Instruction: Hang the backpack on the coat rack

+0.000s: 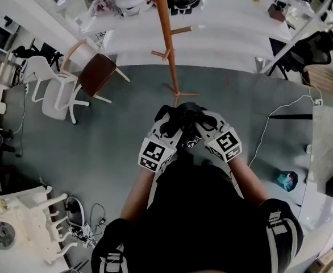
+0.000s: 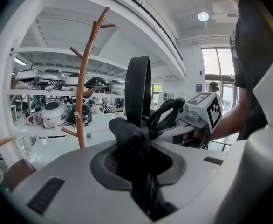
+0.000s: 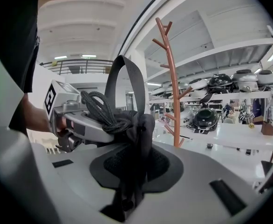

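Left gripper (image 2: 133, 139) and right gripper (image 3: 139, 134) each clench the black backpack (image 2: 139, 85) by its top fabric; only the head view shows the coat rack (image 1: 167, 38) reaching the floor (image 1: 109, 141).

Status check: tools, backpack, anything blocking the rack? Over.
Grip good: left tool and right tool shut on the backpack top. Not yet hung; coat rack straight ahead. Only a chair beside it, off the path.
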Demonstrator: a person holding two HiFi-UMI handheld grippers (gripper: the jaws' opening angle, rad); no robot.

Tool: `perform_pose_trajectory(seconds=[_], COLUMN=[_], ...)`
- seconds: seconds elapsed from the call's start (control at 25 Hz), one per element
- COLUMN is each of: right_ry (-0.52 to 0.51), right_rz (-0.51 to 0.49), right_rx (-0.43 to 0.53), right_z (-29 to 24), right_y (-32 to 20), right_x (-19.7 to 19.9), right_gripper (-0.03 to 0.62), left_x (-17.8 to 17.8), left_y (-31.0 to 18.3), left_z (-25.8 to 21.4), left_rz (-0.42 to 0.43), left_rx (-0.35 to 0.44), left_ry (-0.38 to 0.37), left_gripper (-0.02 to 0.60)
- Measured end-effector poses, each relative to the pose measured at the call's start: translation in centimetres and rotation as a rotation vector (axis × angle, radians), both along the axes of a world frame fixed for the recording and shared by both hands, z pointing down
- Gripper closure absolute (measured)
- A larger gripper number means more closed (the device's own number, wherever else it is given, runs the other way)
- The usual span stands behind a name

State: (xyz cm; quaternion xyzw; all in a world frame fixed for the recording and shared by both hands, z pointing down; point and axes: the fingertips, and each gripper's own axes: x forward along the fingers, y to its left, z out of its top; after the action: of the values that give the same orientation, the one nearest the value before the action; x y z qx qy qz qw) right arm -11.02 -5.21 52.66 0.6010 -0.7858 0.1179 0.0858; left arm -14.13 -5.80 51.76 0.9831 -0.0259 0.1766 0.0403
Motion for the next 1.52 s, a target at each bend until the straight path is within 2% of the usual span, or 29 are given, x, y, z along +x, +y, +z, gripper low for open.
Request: perform_pose_trajectory(seconds=[0.28,0.48,0.88,1.52], right_ry=[-0.003,0.013,0.015,-0.006], right_rz=[0.048,0.087,0.122,0.038], right_rx=[-0.005,0.011,0.028,0.025], right_z=[0.8,0.5,0.1,0.1], right_y=[-3.0,-4.0,-5.7,-8.6], right_x=[0.6,1.5,3.1,9.3], right_gripper=[0.516,0.516,0.516,0.516], left_x=[0.6,1.3,2.8,9.0], left_y=[-3.2,-4.3,-6.0,-8.5], left_z=[0.8,0.1,-0.1,-0.3], left_rz=[0.048,0.08,0.108,0.033], left_rx=[0.002,0.015,0.023,0.02], left_ry=[-0.004,0.014,0.0,-0.008], left_gripper=[0.492,0.492,0.492,0.492])
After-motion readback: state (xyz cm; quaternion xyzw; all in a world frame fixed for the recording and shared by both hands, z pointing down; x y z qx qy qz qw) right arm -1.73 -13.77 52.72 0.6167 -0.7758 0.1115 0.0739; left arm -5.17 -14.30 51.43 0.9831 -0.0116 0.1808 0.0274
